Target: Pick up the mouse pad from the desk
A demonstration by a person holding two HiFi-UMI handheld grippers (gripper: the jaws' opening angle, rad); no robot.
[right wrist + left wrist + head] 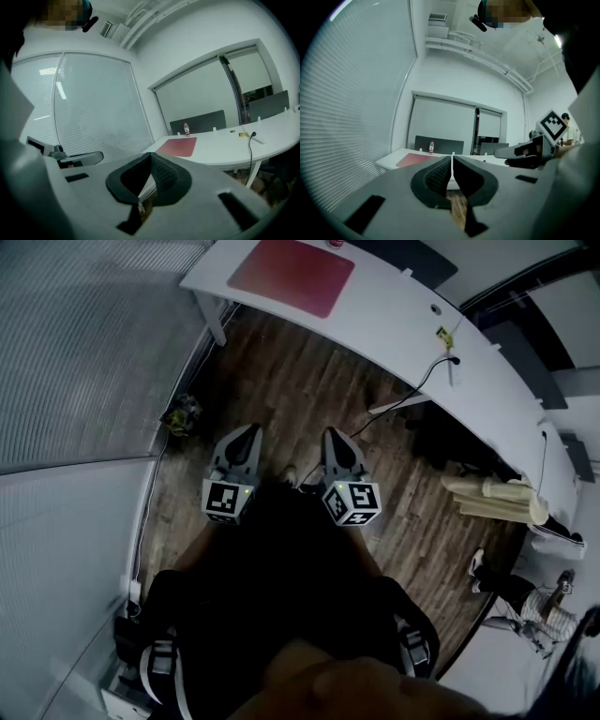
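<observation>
The long white curved desk [403,329] stands well ahead of you across the dark wood-plank floor [309,399]. The flat red rectangular mouse pad [292,275] lies on the desk end nearest the blinds, with nothing resting on it.

By my reading you are in the approach. Walk in and part one gripper's jaws before you arrive. A thin sheet likely needs one jaw slid under its rim at the desk's edge.

The left gripper [249,435] and right gripper [334,437] hang side by side over the floor. Each is clenched, with nothing between its pads.

Only the head view shows how far off the desk is, and the thin black cable [412,397] dropping from it. The gripper views show a small clear bottle with a red label [186,127] standing just behind the pad, which the head view cuts off at its top edge. Draw the pad toward you, away from the bottle.
</observation>
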